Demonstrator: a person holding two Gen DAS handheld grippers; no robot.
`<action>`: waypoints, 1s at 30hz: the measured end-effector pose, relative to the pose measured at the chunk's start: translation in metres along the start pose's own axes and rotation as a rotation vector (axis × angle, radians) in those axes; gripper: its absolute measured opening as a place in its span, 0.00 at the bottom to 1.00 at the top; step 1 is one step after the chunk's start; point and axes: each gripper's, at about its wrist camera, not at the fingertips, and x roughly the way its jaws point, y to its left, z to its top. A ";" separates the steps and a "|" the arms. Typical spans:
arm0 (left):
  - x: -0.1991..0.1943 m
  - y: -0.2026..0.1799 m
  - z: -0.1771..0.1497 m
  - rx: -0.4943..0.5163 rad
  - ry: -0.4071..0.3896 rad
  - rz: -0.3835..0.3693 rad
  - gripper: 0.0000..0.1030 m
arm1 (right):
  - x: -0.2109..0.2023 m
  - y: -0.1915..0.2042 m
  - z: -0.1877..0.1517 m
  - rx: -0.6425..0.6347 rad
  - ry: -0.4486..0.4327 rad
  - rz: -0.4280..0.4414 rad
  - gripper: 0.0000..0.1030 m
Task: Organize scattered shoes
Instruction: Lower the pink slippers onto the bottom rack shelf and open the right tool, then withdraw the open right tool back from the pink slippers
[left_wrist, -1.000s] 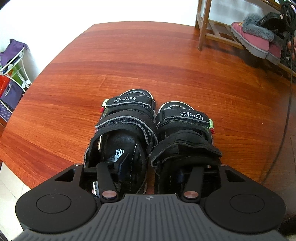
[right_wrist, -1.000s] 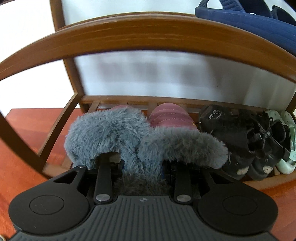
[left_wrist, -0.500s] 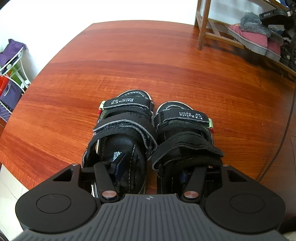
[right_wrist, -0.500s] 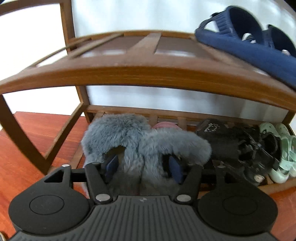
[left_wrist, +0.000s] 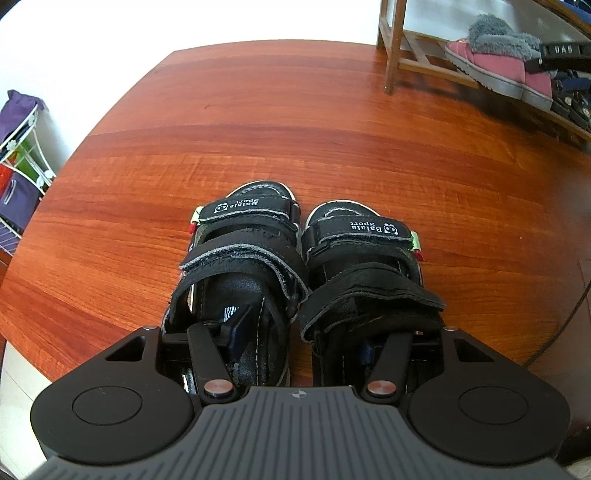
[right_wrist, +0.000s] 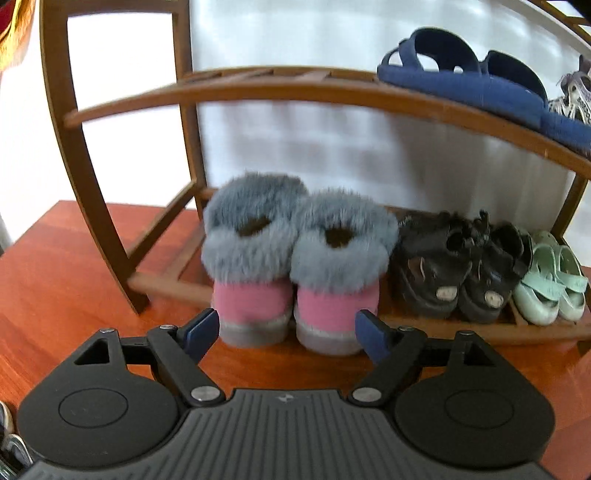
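A: Left wrist view: the heels of the pair of black strapped sandals disappear behind the left gripper, so the pads are mostly hidden.

B: Is it gripping them?

A: One blue pad sits inside the left sandal and the other is tucked inside the right one, the jaws about half apart with the sandals' inner sides between them. It appears clamped on the pair, which stands on the reddish wooden table.

B: And the right side?

A: Blurred. The right gripper has its jaws spreading wide, nothing between the pads. The pink boots with grey fur cuffs stand just beyond, on the lowest shelf of the brown wooden shoe rack, beside black shoes and mint green clogs. Navy slippers lie above, cut off.
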 end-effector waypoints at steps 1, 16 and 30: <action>0.000 0.000 0.000 -0.001 0.001 0.000 0.57 | 0.003 0.000 -0.002 -0.003 0.006 -0.003 0.83; 0.001 -0.001 -0.002 -0.022 0.012 0.010 0.58 | 0.040 0.001 -0.004 0.036 0.022 -0.047 0.80; 0.001 -0.007 -0.001 -0.006 0.009 0.034 0.59 | 0.077 0.002 0.025 0.047 0.031 -0.043 0.78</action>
